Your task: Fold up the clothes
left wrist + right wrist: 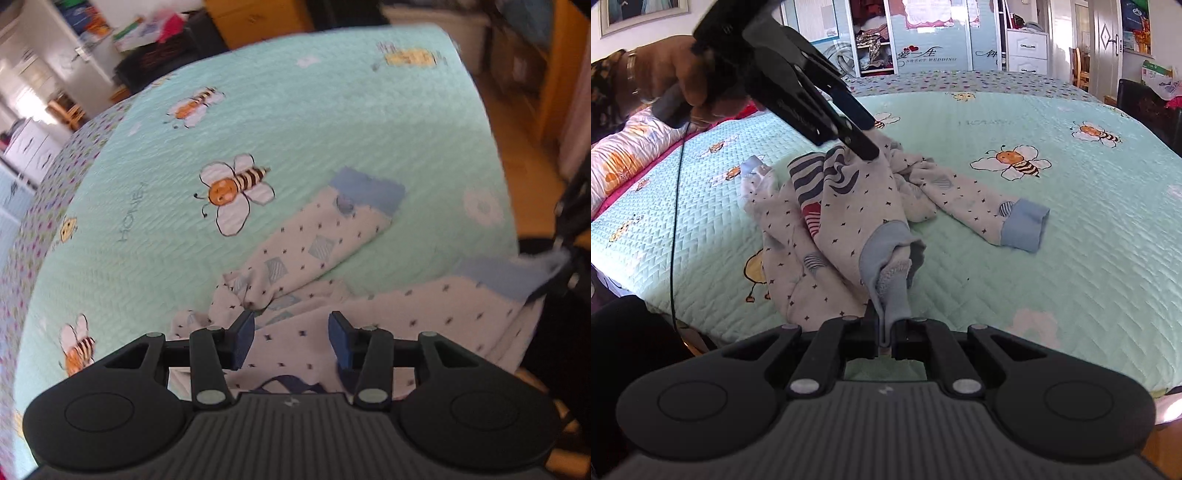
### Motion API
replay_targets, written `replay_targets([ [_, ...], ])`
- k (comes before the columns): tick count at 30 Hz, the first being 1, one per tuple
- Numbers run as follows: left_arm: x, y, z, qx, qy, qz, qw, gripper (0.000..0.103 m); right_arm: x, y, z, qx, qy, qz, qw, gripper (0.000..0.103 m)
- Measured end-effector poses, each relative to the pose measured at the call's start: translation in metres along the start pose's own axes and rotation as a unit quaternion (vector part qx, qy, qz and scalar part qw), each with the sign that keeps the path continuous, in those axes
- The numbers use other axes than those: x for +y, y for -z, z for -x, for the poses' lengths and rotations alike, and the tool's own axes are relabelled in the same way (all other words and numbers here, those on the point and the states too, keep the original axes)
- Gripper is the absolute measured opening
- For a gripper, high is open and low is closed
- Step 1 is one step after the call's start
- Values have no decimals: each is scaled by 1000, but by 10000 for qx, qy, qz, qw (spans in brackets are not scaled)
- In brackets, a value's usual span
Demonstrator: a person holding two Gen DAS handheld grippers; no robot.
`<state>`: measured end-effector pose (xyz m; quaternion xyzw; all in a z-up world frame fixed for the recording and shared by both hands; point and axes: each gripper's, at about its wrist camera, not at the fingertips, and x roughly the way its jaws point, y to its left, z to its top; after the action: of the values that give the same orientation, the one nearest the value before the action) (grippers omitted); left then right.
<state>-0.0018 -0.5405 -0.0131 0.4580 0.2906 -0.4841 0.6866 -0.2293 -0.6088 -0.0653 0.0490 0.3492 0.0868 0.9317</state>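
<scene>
With the garment [849, 206] bunched on the bee-print bedspread [1034, 258], the right claw [886, 332] was clamped on its blue cuff [890, 266] while the left claw [291, 339] hung half open and empty above the fabric, so pulling one-sided would likely have twisted the heap further.

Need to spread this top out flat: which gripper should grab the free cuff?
Left, probably. Left gripper hangs open above the top, holding nothing; right gripper is shut on one cuff. Free cuff lies untouched.
</scene>
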Motion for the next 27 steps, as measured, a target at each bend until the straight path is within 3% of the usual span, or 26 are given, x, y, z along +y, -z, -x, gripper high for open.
replay_targets([
  [5, 15, 1, -22, 354, 452, -389, 9976, 56, -5, 1, -4, -25, -75, -80, 9999, 5],
  [9, 13, 2, -49, 784, 735, -635, 9922, 56, -9, 3, -8, 11, -125, -204, 9997, 5],
  [10, 11, 3, -54, 895, 809, -658, 9905, 54, -10, 4, -9, 19, -133, -237, 9996, 5],
  [12, 2, 6, -59, 991, 890, -656, 9889, 31, -11, 5, -10, 34, -148, -304, 9994, 5],
  [13, -3, 7, -57, 919, 819, -573, 9907, 8, -12, 6, -10, 34, -152, -348, 9993, 5],
  [17, -21, 20, -23, 221, -52, 1, 9997, 6, -17, 2, -5, -173, 33, -488, 9987, 6],
  [19, -20, 28, 2, -126, -561, 538, 9969, 5, -20, -7, 0, -345, 222, -446, 9982, 5],
  [21, -6, 34, 38, -481, -1124, 1242, 9847, 5, -22, -23, 8, -592, 447, -273, 9969, 6],
  [23, 10, 38, 77, -840, -1583, 1867, 9659, 5, -21, -47, 17, -933, 621, 7, 9937, 6],
  [27, 22, 39, 155, -1410, -2514, 2390, 9273, 5, -6, -115, 41, -1881, 801, 726, 9762, 6],
])
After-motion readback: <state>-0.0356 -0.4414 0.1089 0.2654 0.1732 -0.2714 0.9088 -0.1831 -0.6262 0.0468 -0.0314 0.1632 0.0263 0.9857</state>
